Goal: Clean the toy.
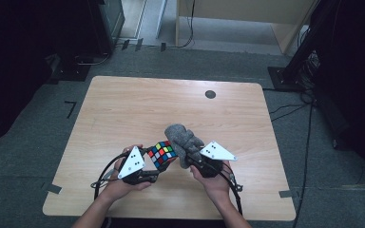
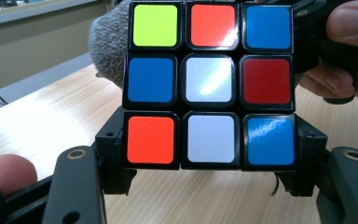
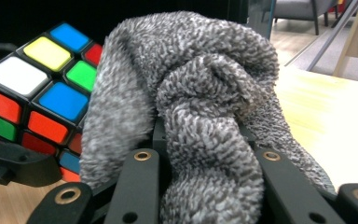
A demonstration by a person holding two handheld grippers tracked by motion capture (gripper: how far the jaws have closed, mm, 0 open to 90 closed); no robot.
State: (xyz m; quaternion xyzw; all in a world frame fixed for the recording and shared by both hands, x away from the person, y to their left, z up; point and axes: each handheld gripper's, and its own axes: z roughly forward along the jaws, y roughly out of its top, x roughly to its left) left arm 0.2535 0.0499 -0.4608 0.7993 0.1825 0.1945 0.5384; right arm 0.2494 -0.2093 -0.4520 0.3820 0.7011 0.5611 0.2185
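Pressing against the cube [image 1: 162,153], clamped in the left tool [image 1: 140,167], a grey cloth [image 1: 184,138] is gripped by the right tool [image 1: 205,164].

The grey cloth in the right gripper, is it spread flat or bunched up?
Bunched up. The grey cloth is a crumpled wad of thick folds clamped in the right gripper, pressed against the puzzle cube.

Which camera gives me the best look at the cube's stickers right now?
The left gripper view: the Rubik's cube faces it square on, one full face sharp, held between the jaws. The high view shows it small beside the grey cloth. The right gripper view shows part of it, behind the cloth.
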